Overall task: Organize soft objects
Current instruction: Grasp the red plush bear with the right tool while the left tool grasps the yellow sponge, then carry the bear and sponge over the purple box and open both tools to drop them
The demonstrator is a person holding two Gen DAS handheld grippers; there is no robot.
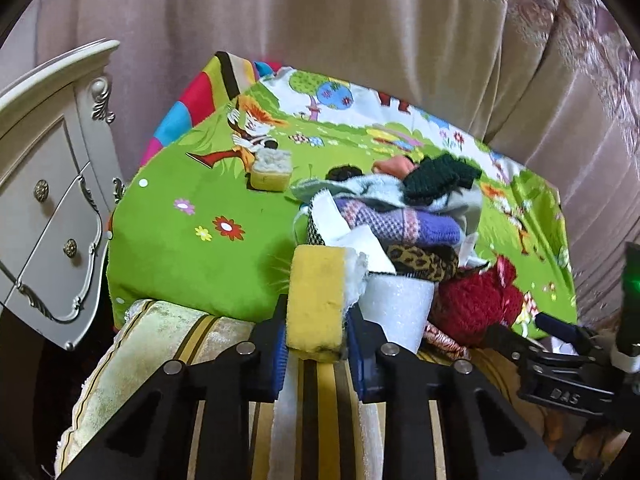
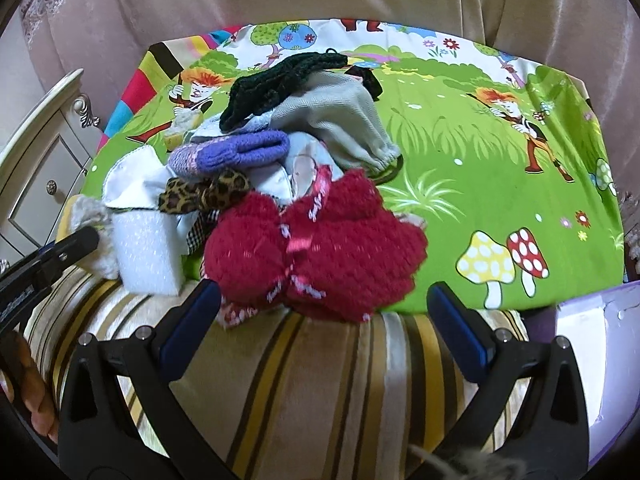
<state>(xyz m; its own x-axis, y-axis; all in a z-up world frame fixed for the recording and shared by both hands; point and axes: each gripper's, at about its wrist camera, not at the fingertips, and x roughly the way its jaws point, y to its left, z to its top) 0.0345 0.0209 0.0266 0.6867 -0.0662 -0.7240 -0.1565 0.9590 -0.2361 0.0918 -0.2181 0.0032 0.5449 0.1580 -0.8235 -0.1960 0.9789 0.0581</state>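
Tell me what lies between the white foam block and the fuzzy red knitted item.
In the right wrist view, a checkered cloth shows between the white foam block and the fuzzy red knitted item.

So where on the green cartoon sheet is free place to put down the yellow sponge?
Free: the green stretch between the white drawer cabinet and the clothes pile, before the second sponge; also right of the pile, toward the printed mushrooms. Crowded: the pile itself.

— Any writing to read here?

— Only "DAS", raised in black letters on the body of my right gripper (image 1: 566, 396), seen from my left wrist. The pink ribbon (image 2: 298, 240) on the red knit (image 2: 316, 248) carries white lettering, too blurred to read.
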